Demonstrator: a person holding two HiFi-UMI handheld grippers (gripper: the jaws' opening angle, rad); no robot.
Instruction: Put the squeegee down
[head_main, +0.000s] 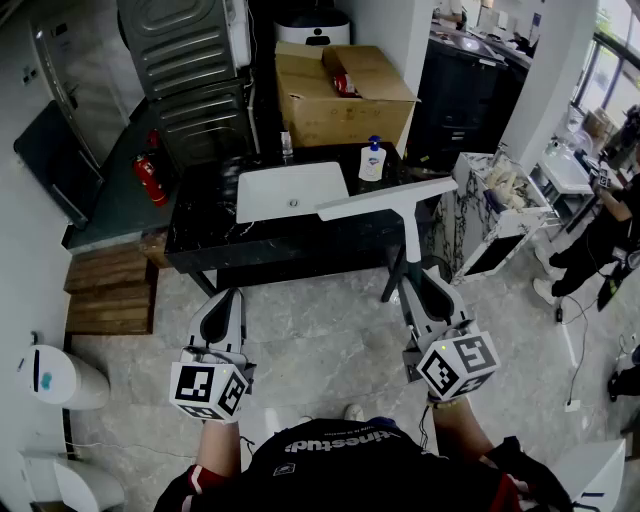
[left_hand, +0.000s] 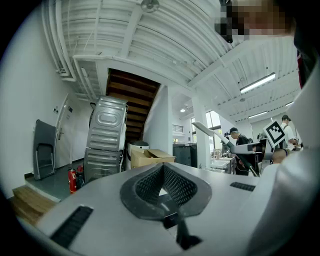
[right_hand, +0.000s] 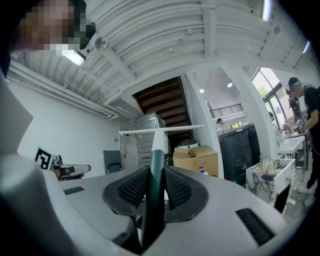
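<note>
Right gripper clamps squeegee by its handle, blade held out level over the black table, probably for setting it down. Left gripper jaws together, empty.

Bright even room light, daylight came from windows, ceiling strip glowed, fisheye bent edges, corners were black

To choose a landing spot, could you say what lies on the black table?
A white basin, a soap bottle and a small bottle; the squeegee covers part of the table's right side.
</note>
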